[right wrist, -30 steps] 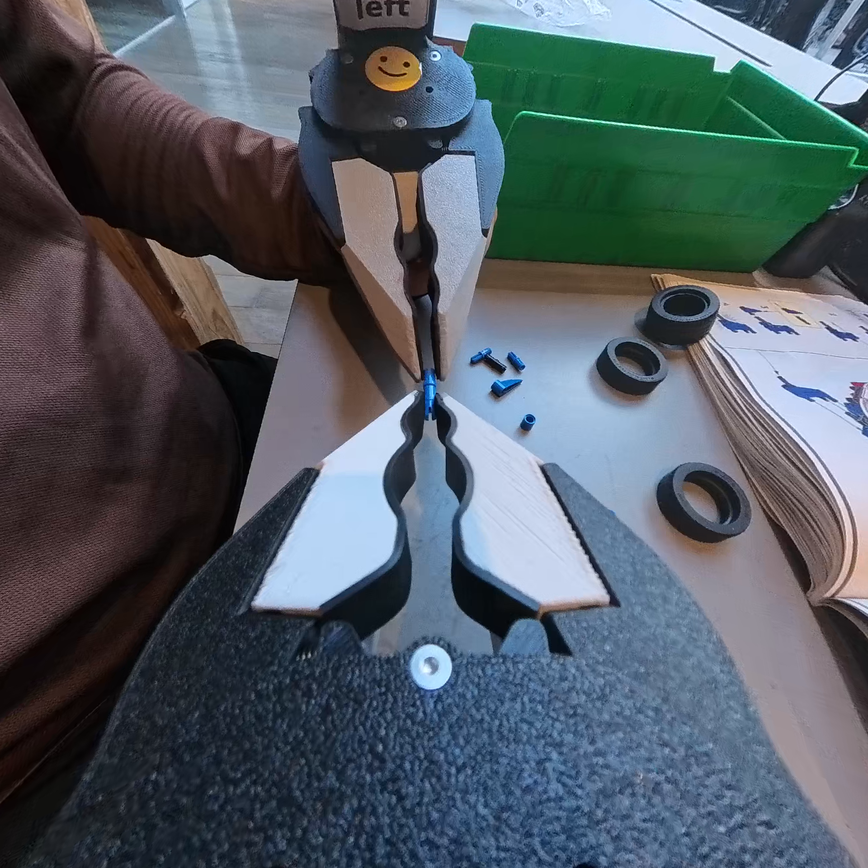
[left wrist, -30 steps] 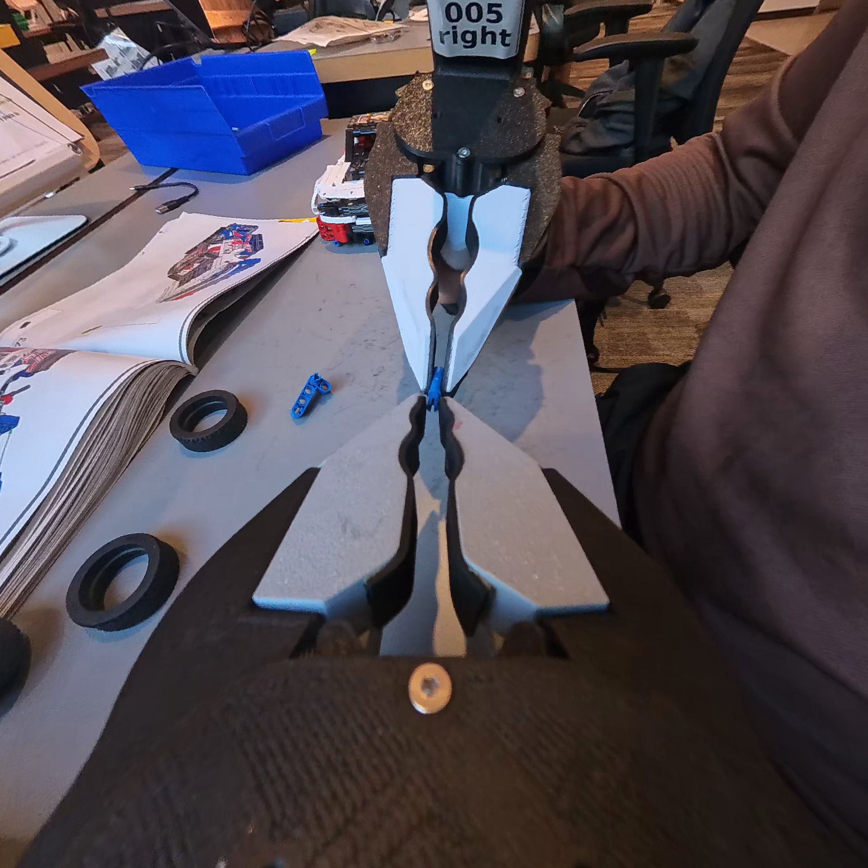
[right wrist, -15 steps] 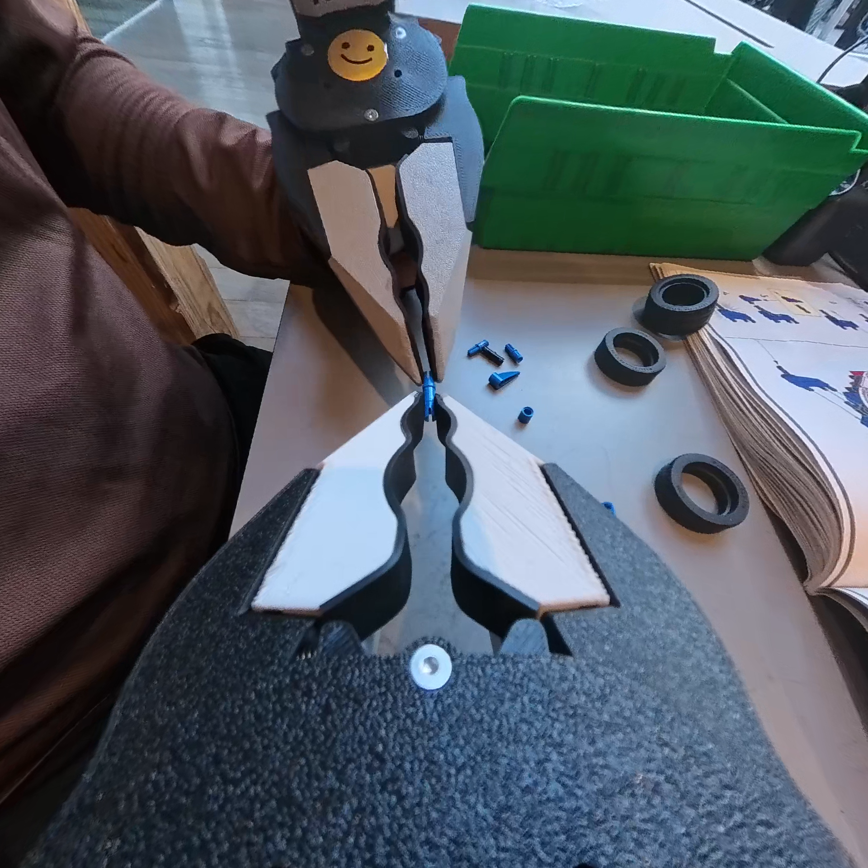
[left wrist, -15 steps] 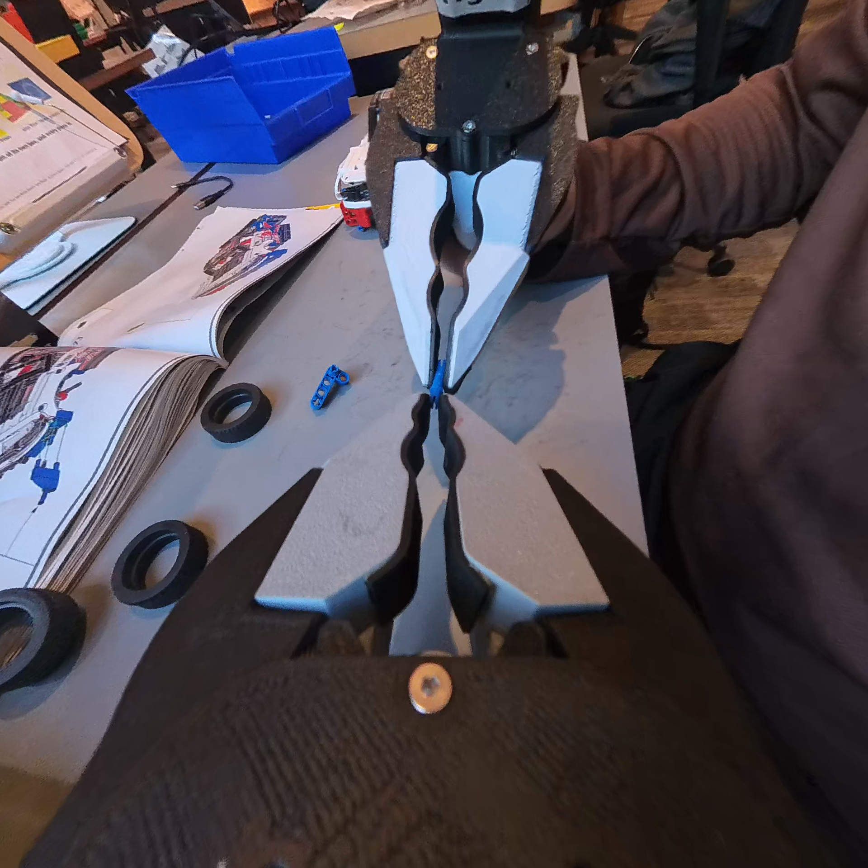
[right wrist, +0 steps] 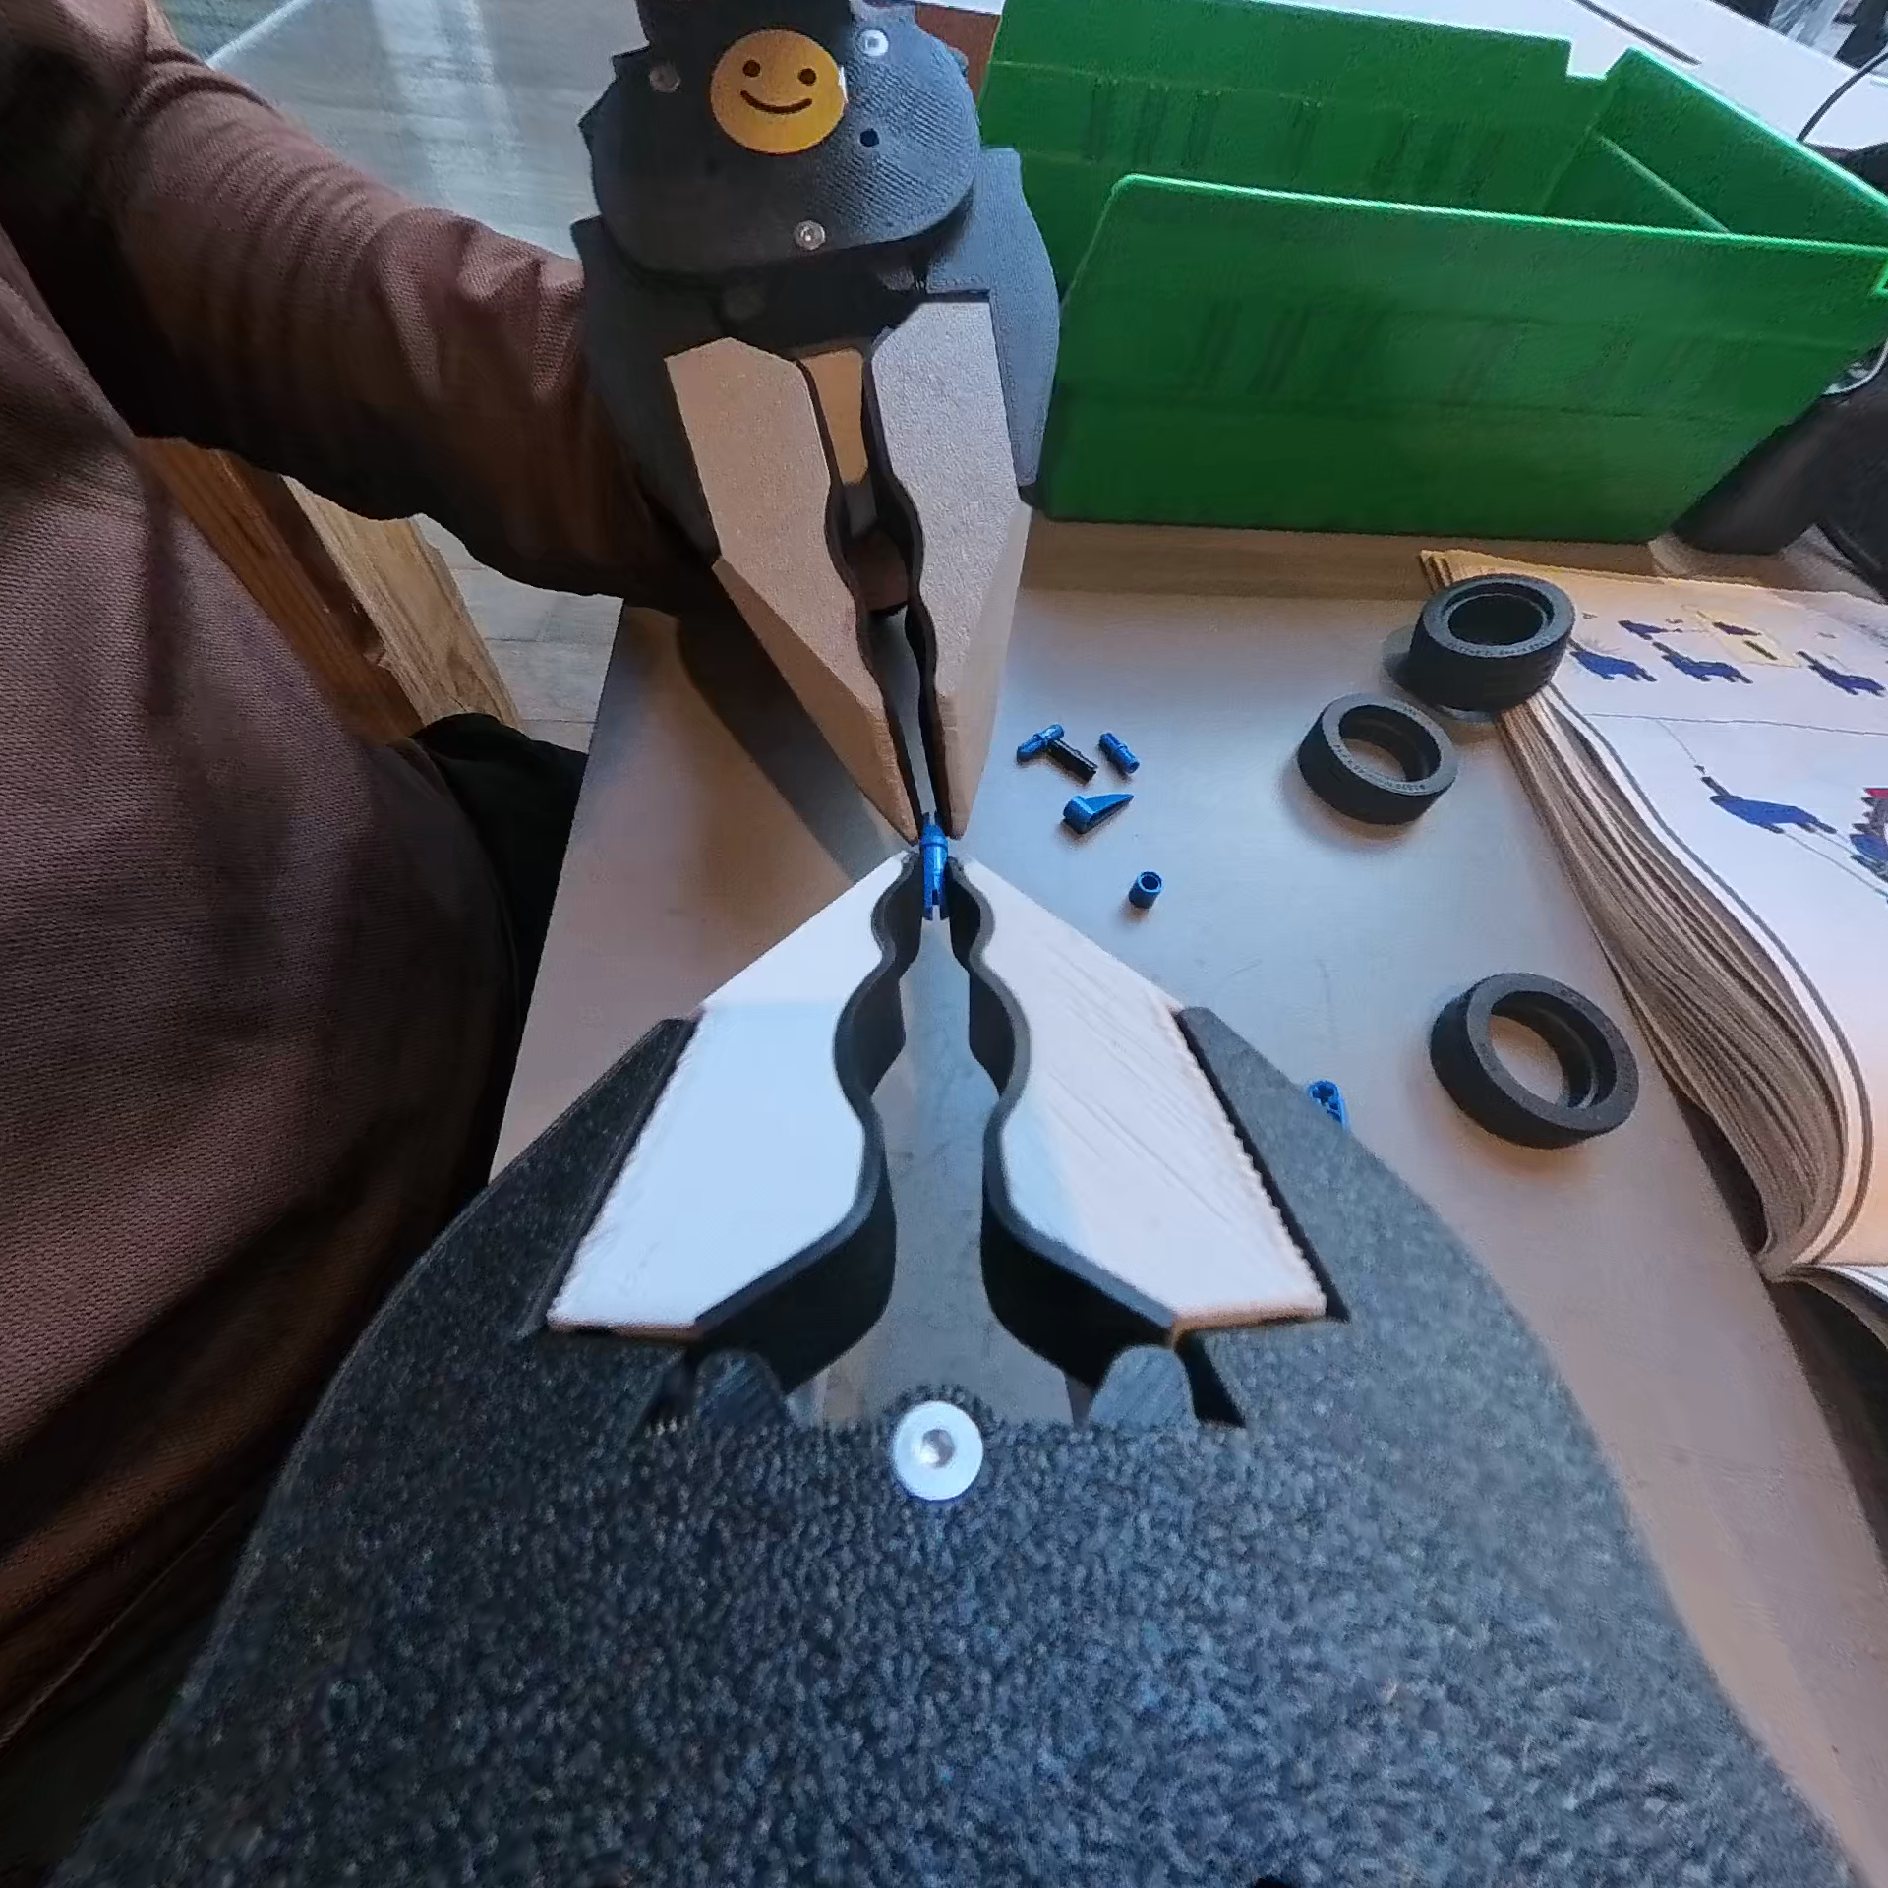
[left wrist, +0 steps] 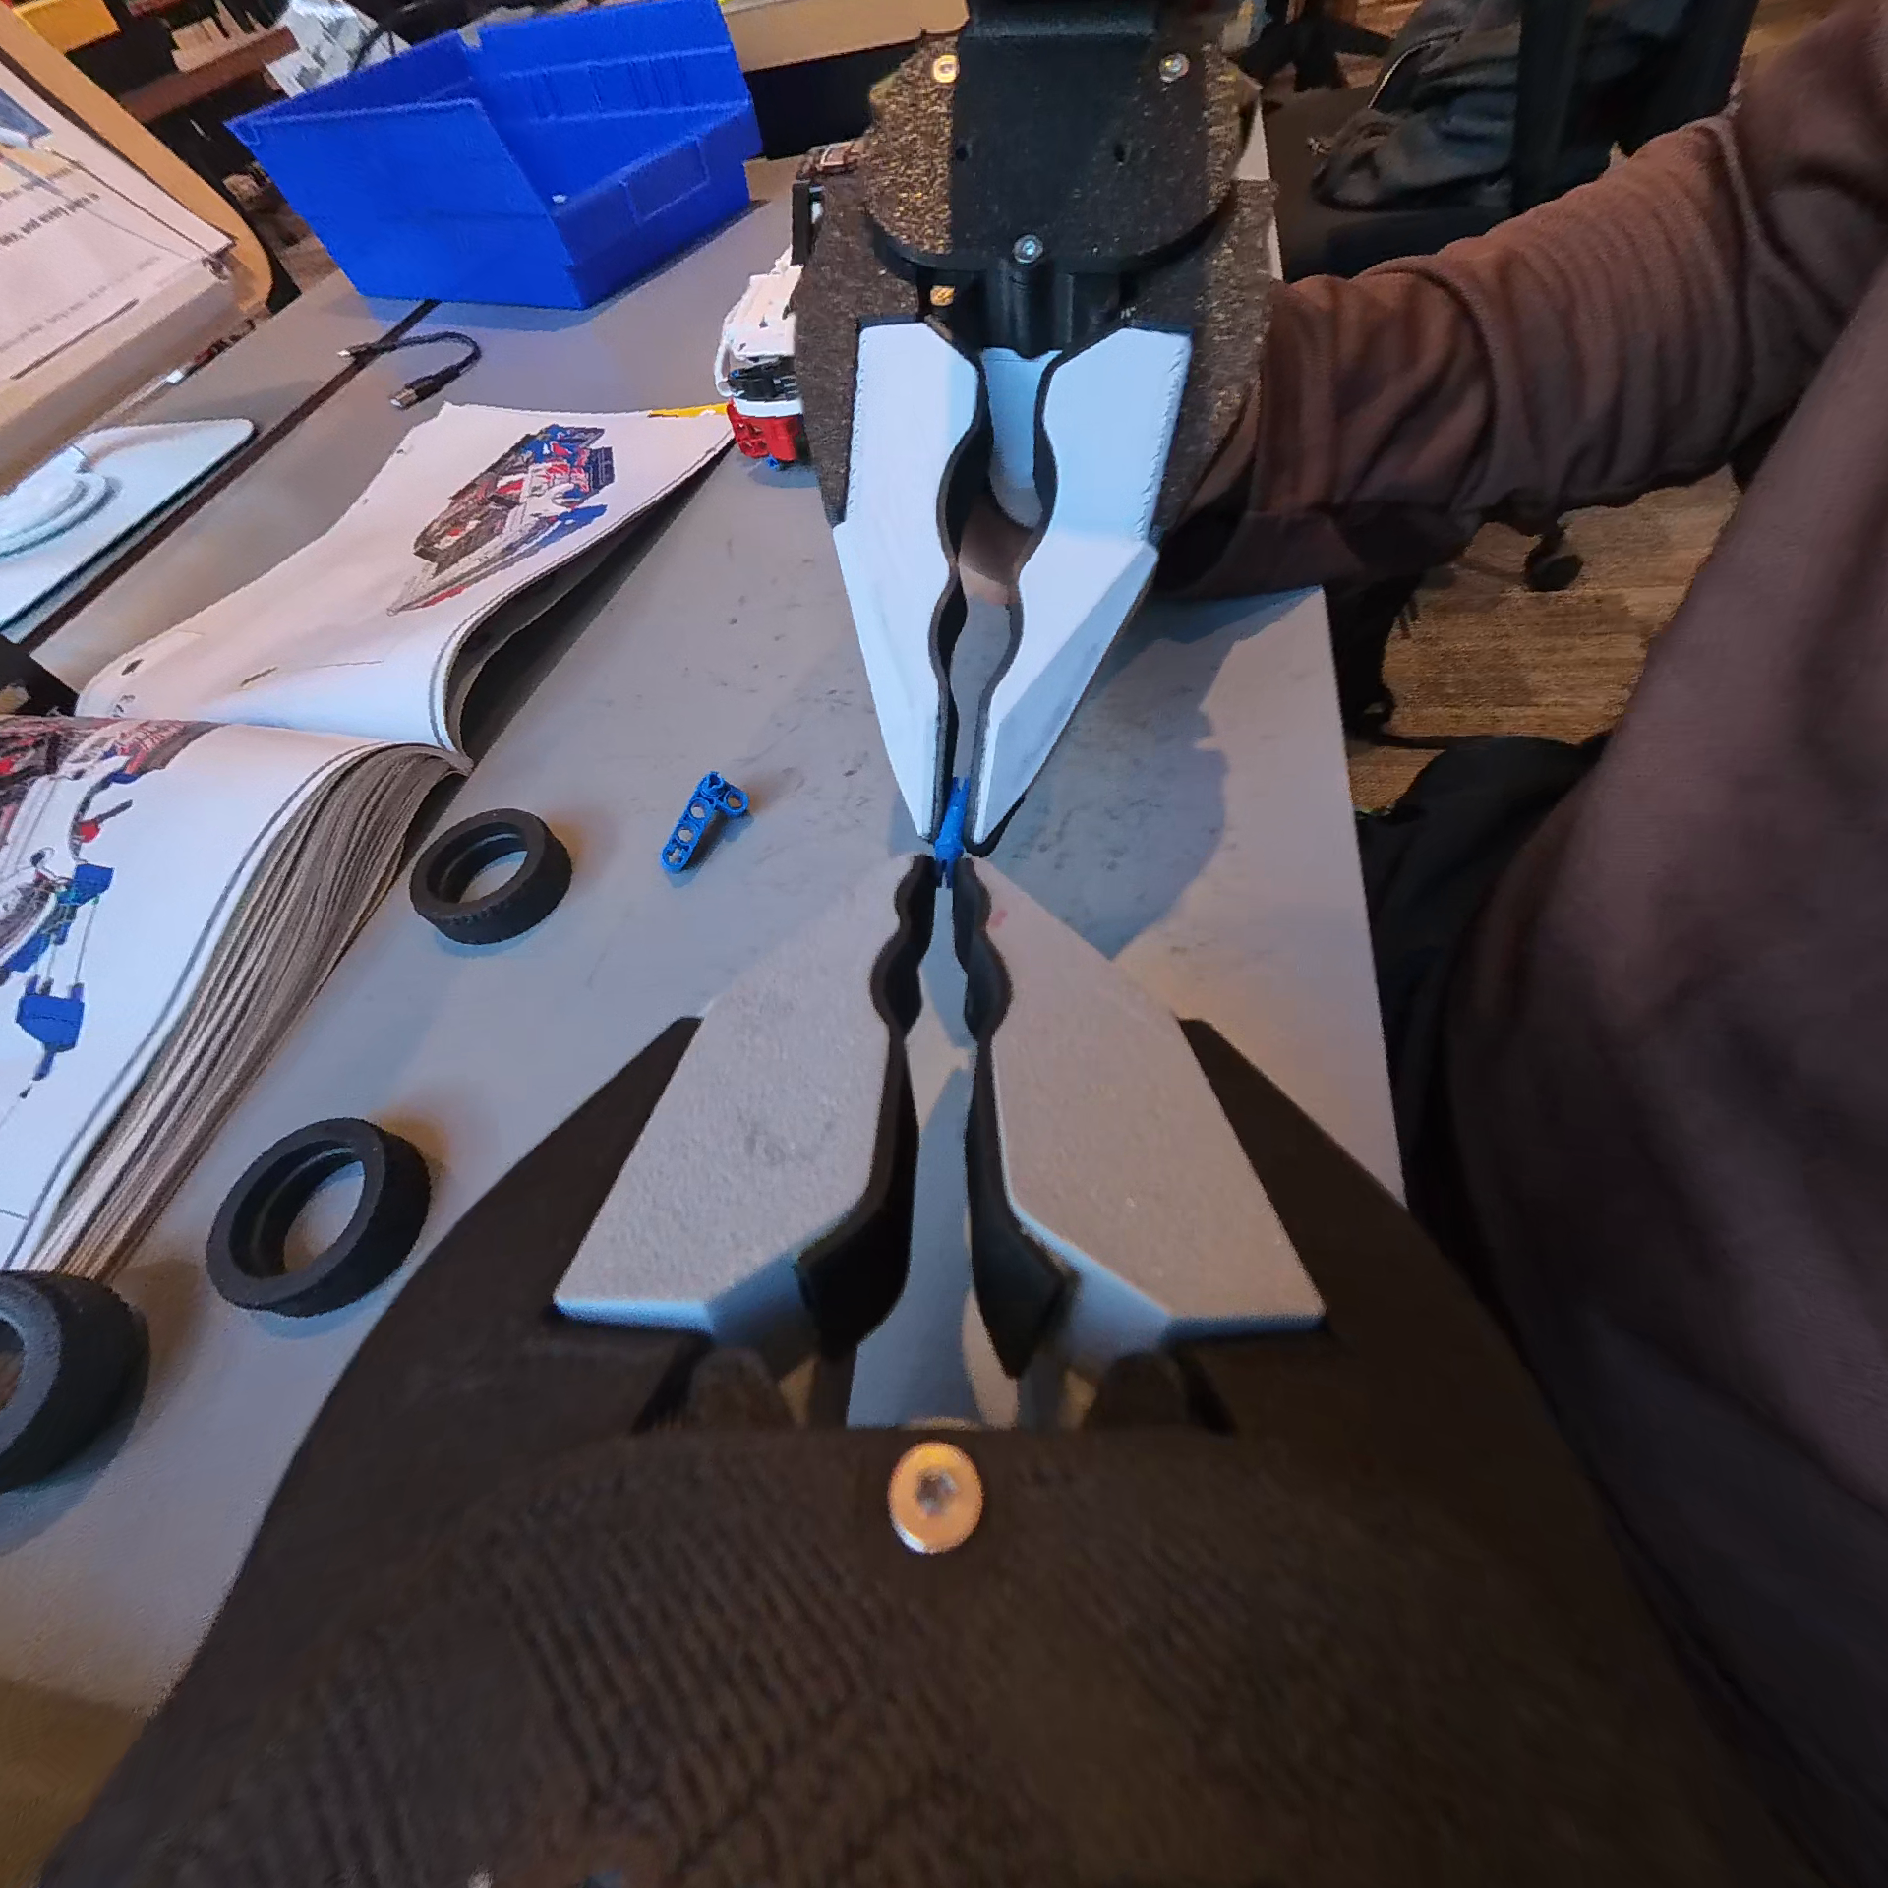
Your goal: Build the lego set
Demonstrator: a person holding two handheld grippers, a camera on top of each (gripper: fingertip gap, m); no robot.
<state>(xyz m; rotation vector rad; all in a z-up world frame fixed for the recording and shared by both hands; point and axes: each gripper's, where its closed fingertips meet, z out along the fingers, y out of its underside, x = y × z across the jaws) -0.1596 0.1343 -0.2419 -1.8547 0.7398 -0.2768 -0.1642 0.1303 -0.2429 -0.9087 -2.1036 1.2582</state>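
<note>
Change: both tongs have risen a little over the last second and stay tip to tip; the tyres and booklet sit lower in the left wrist view than before.
Left tongs point(left wrist: 938, 868): closed on the blue pin point(left wrist: 952, 817), fingers nearly touching at the tips; seen from the other side at point(right wrist: 928, 822).
Right tongs point(right wrist: 932, 879): also clamped on the pin, at its opposite end; seen from the other side at point(left wrist: 952, 826).
Pin: held in the air between the two tips, above the counter point(left wrist: 715, 654), near the counter's edge by the person's sleeve point(left wrist: 1532, 337).
Blue beam point(left wrist: 703, 807): flat on the counter, to the side of the tongs, near a tyre.
Tyres: three black ones in the right wrist view, one leaning on the booklet point(right wrist: 1492, 639), one just beside it point(right wrist: 1377, 758), one nearer the camera point(right wrist: 1532, 1057).
Small blue parts point(right wrist: 1083, 776): loose cluster on the counter between the tongs and the tyres.
Booklet point(left wrist: 255, 715): open, thick, lying on the counter.
Blue bin point(left wrist: 531, 174): far end of the counter.
Green bin point(right wrist: 1430, 337): behind the left tongs.
Partial model point(left wrist: 761, 358): white, red and black, mostly hidden behind the right tongs.
</note>
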